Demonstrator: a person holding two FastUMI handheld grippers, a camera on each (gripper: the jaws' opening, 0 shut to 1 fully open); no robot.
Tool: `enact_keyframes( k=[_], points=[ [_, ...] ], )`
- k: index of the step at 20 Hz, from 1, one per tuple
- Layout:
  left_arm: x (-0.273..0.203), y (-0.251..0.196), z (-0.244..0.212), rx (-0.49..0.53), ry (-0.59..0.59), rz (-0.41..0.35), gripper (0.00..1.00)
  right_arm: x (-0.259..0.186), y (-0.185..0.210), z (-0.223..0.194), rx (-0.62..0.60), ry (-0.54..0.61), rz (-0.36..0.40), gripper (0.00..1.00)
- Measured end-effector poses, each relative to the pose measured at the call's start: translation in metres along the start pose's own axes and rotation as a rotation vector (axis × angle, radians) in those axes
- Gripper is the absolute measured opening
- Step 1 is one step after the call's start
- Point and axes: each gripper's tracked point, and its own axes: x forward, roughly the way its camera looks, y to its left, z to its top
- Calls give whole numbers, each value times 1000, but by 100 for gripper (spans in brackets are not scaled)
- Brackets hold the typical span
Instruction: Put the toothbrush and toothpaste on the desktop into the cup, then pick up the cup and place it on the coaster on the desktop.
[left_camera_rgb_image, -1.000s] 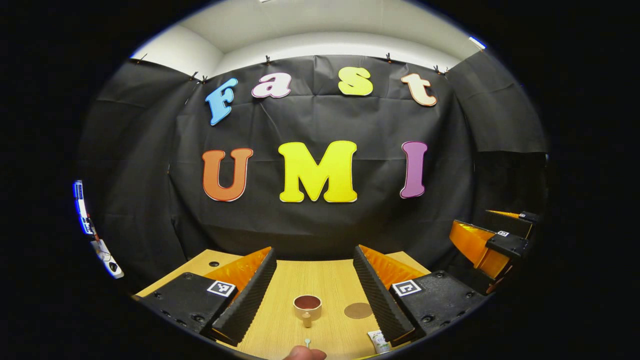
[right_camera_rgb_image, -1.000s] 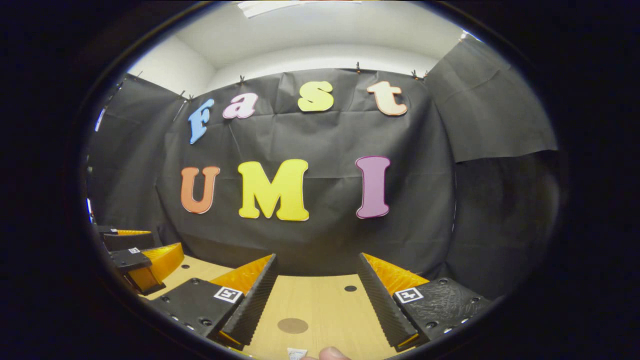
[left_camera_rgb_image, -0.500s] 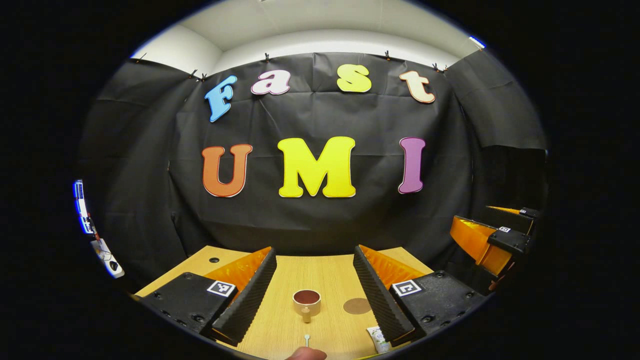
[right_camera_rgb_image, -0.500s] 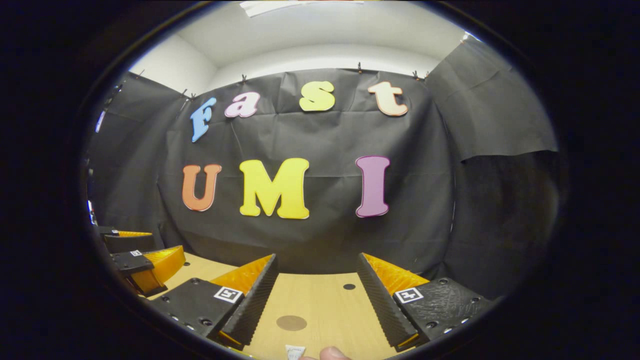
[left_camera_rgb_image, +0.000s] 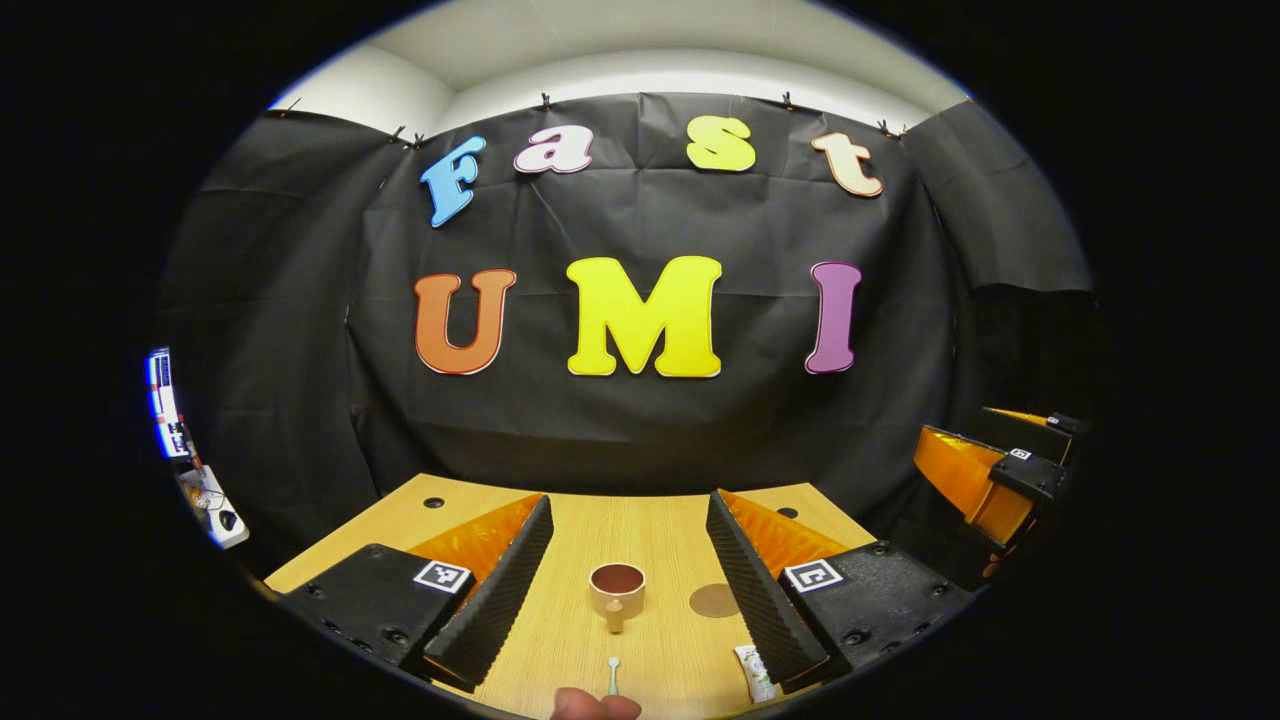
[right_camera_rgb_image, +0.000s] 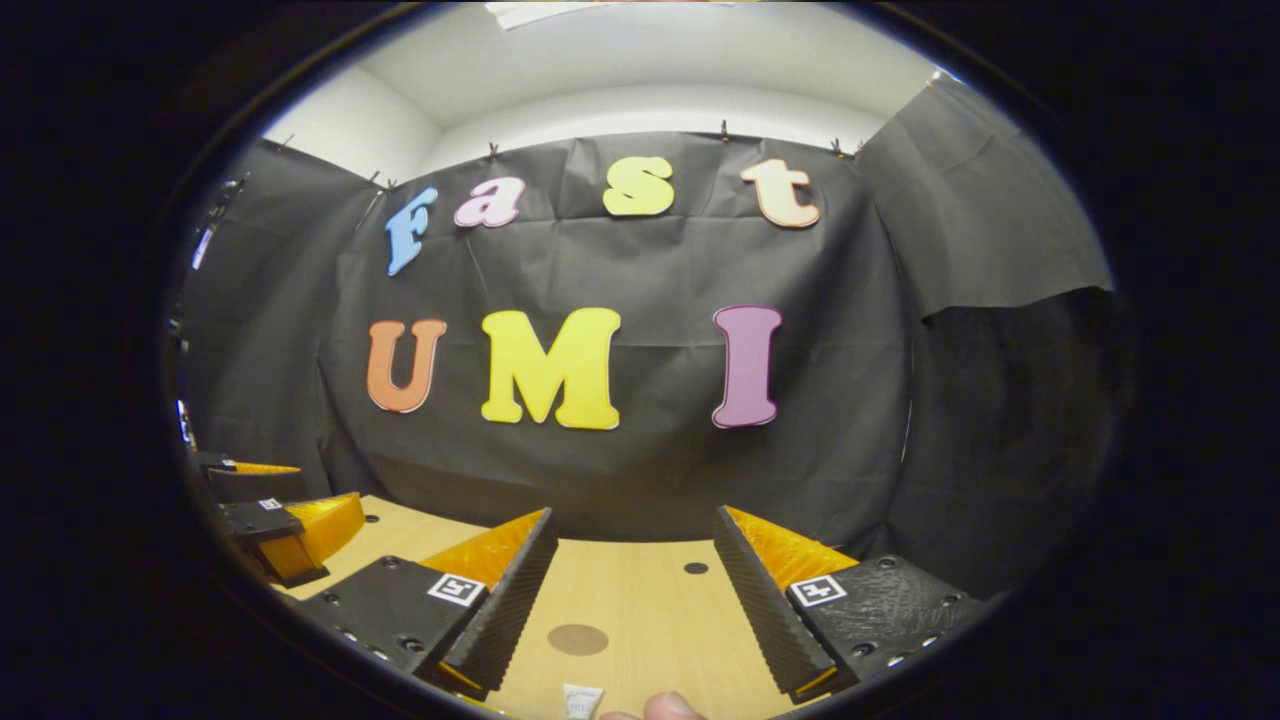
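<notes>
On wood-grain desktop (left_camera_rgb_image: 560, 640), round cup (left_camera_rgb_image: 616, 589), flat disc coaster (left_camera_rgb_image: 714, 600)

Tan cup (left_camera_rgb_image: 616, 590) upright, coaster (left_camera_rgb_image: 714, 600) beside, apart

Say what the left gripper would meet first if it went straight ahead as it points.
Probably the cup, standing on the table midway between the open left gripper's fingers; the toothbrush lies nearer but flat, likely beneath that line.

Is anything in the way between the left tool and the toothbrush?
Nothing visible. The left tool is open, and the toothbrush lies on bare desktop nearer than the cup.
</notes>
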Motion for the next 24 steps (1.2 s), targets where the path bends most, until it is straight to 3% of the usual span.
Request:
enact_keyframes(
  k=[4, 5, 6, 11, 12, 13, 16, 21, 24],
  points=[
    [1, -4, -3, 9, 12, -7, 98, 0, 0, -5, 4, 13, 12, 95],
    [0, -4, -5, 9, 14, -9, 88, 0, -1, -6, 4, 17, 10, 95],
    [1, -5, -7, 11, 18, -11, 98, 1, -2, -8, 4, 22, 7, 95],
    [2, -4, -24, 11, 63, -15, 98, 3, -1, -27, -10, 78, 17, 97],
    [3, -5, -28, 10, 74, -16, 89, 3, -1, -30, -15, 85, 17, 95],
    [1, -4, -32, 9, 89, -18, 98, 3, 0, -32, -20, 94, 19, 95],
    [0, -2, -46, 1, 125, -20, 100, 4, 1, -49, -29, 137, 24, 95],
    [-3, 2, -106, -28, 296, -29, 98, 2, 4, -99, -40, 285, 34, 98],
    [-9, 5, -146, -64, 424, -31, 99, -2, 5, -126, -46, 356, 31, 95]
  ],
)
